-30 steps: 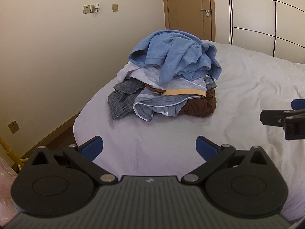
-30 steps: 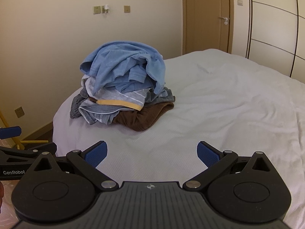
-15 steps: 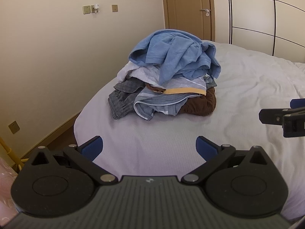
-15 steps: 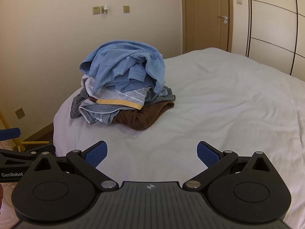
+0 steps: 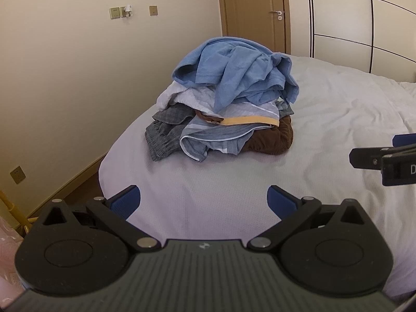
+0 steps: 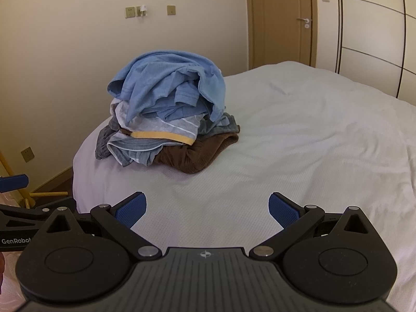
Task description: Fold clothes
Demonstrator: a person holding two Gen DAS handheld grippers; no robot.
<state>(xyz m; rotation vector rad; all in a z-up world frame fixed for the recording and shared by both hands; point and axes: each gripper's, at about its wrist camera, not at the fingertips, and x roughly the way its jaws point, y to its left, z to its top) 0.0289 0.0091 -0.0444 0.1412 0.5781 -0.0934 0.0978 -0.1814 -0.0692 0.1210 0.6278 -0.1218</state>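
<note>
Both the left gripper (image 5: 203,200) and right gripper (image 6: 207,208) hover wide and empty over the bed (image 6: 299,140), well short of the clothes pile (image 5: 226,96) near its far left corner.

Soft cloth pile (image 5: 228,98) on matt textured bed sheet (image 5: 325,119); glossy wooden door (image 5: 254,13).

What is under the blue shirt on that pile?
Under the blue shirt lie a pale striped garment with a yellow band, grey clothes and a brown garment. Anything deeper is covered.
</note>
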